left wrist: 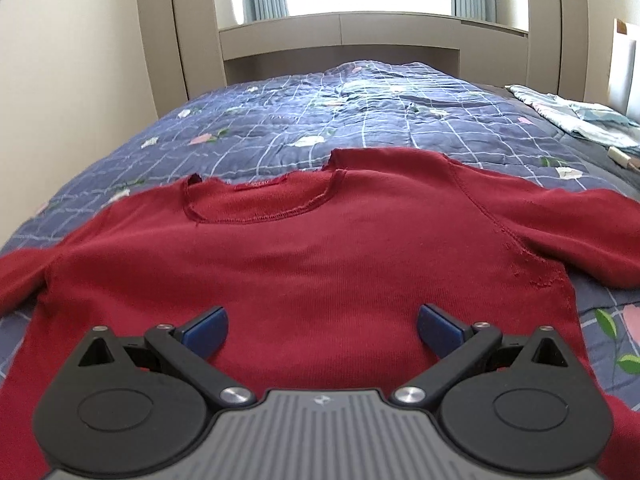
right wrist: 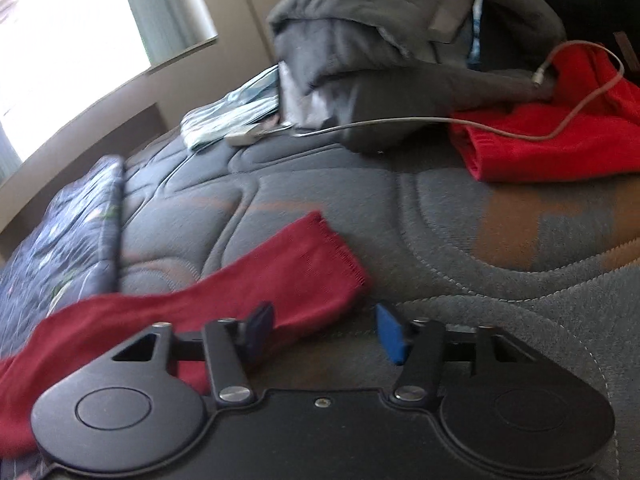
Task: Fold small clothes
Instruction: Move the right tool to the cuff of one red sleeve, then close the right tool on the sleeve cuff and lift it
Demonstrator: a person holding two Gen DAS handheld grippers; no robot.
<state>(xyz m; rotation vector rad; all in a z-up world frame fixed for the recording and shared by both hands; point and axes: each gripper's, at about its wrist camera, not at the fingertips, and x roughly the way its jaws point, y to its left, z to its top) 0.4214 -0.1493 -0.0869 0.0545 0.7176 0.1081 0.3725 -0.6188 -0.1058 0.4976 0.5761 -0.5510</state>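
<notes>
Your left gripper [left wrist: 322,330] hangs spread over the red sweater [left wrist: 320,264] lying flat on the bed's quilt [left wrist: 360,112], while your right gripper [right wrist: 324,334], also spread, sits beside the sleeve cuff [right wrist: 332,248] on bare mattress [right wrist: 460,248].

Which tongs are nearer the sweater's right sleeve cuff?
Right. The right tongs sit open just short of the sleeve cuff; the left tongs hover open over the dark red sweater body.
</notes>
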